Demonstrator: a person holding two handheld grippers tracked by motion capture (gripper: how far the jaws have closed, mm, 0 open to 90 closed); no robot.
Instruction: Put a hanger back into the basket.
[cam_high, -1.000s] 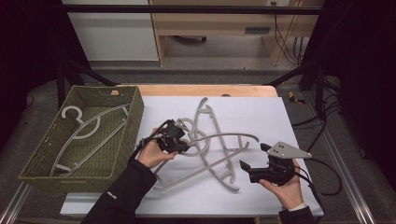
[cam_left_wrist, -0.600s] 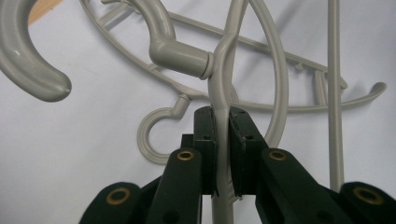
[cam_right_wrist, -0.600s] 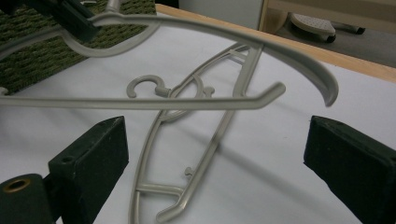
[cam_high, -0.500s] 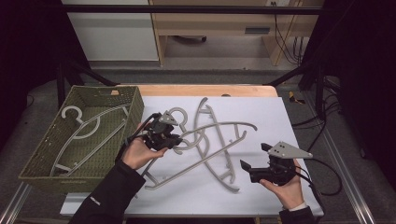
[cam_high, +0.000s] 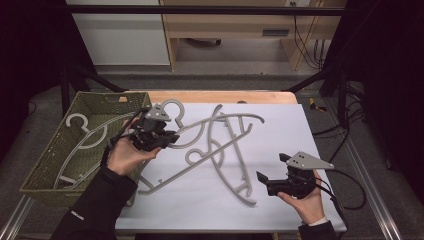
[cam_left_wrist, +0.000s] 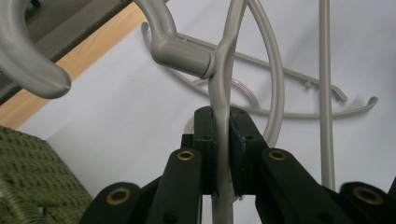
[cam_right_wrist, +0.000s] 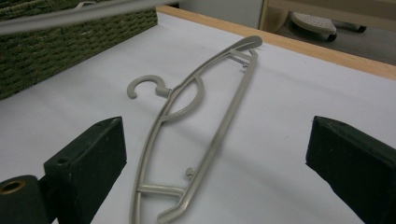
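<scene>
Mid-transfer, by my reading: the left gripper (cam_high: 167, 137) is clamped tight on a grey hanger (cam_left_wrist: 223, 88) near its hook, lifted beside the green basket (cam_high: 47, 162) at nine o'clock — a swing over its rim comes next — while the right gripper (cam_high: 272, 184) (jaws wide, empty) faces the hanger on the table (cam_right_wrist: 196, 121).

No words, numbers, labels or brand marks can be read anywhere. The sleeve (cam_high: 80, 214) at the lower left of the high view carries a small pale mark near the cuff, too small and blurred to make out. The grey hangers, the green basket, the white surface and the black tongs bear no legible print in the high view or in either gripper view
</scene>
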